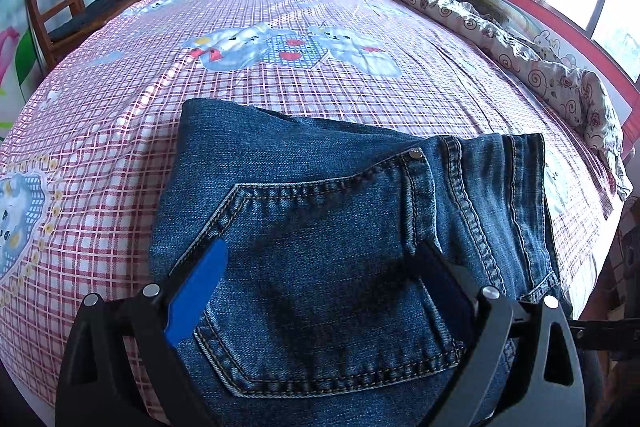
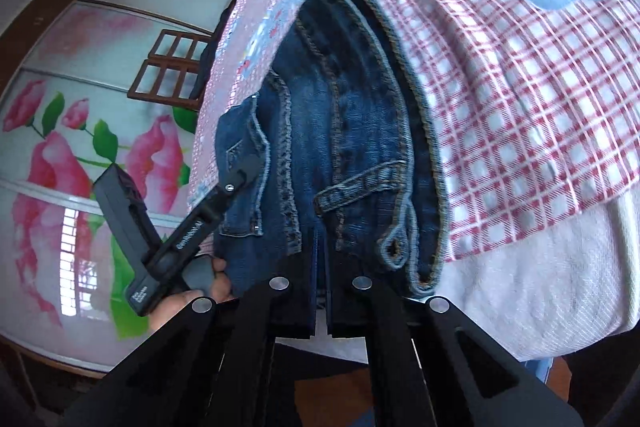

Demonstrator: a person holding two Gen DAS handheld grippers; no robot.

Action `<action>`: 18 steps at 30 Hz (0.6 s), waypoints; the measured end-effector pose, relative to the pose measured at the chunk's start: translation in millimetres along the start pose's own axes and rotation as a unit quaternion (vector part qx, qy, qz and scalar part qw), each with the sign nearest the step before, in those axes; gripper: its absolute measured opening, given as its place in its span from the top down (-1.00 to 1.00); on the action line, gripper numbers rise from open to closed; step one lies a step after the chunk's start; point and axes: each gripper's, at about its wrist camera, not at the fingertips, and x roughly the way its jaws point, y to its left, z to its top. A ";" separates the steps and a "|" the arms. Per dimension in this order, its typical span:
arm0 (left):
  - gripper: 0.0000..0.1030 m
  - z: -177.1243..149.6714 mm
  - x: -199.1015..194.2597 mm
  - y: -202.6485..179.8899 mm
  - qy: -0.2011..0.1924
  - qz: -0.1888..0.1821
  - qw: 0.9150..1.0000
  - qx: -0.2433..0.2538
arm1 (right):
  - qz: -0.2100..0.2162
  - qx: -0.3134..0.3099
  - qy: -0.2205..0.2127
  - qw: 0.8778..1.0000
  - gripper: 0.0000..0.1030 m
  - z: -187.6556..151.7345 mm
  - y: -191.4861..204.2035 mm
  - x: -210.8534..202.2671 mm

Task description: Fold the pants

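Pants (image 1: 320, 227): folded jeans on the bed (image 1: 120, 155), under both grippers.
Left hand-held gripper (image 1: 324, 267): spread wide above the back pocket.
Right hand-held gripper (image 2: 321, 247): pressed together at the waistband; any pinch unclear.
Writing: white print on the left tool's body, too blurred to read.

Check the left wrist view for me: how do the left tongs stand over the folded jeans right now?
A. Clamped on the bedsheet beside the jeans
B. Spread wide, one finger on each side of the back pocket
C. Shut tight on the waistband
B: the left tongs stand spread wide over the jeans, fingers flanking the back pocket.
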 end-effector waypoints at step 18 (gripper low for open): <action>-0.55 -38.8 -49.9 98.9 0.014 -0.125 0.983 -0.137 | 0.019 0.025 0.001 1.000 1.00 -1.0 -18.5 -0.8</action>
